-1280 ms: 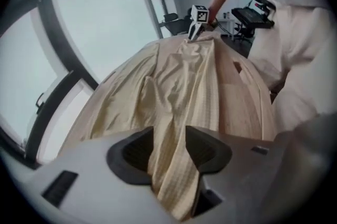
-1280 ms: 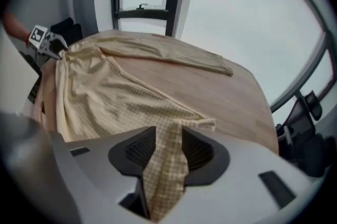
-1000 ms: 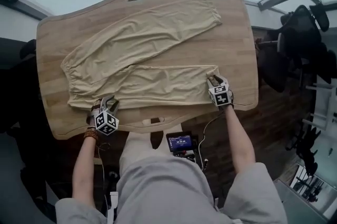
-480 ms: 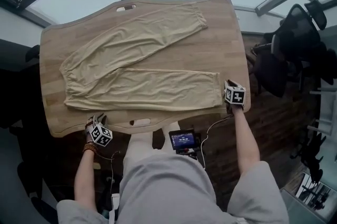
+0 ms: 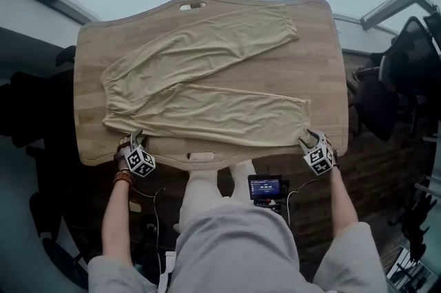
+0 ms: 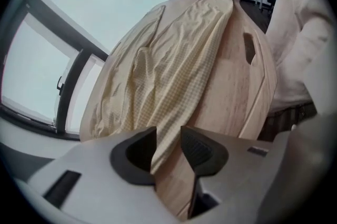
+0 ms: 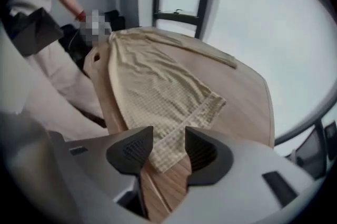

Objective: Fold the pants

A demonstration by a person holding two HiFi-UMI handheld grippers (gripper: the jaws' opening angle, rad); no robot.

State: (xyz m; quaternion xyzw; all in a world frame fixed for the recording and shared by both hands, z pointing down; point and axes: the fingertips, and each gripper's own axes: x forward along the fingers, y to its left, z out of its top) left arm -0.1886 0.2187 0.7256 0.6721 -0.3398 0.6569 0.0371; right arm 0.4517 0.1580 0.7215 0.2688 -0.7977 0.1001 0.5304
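From above I barely make out the jaws, but the gripper views show both pairs opening with cloth between: left gripper [image 5: 136,139] at the waist corner [image 6: 164,136], right gripper [image 5: 307,140] at a cuff [image 7: 208,108] of the pants [image 5: 207,88] spread on the counter [image 5: 325,78].

Soft, even daylight is being let in through the big windows [image 7: 253,33], whose panes are blown out to pale white. The bench [image 5: 324,71] is lit flatly, with barely a shadow cast on it. Both gripper views are bent hard by the wide lens and darkened at the corners; the near fingers [image 6: 202,152] are rendered soft.
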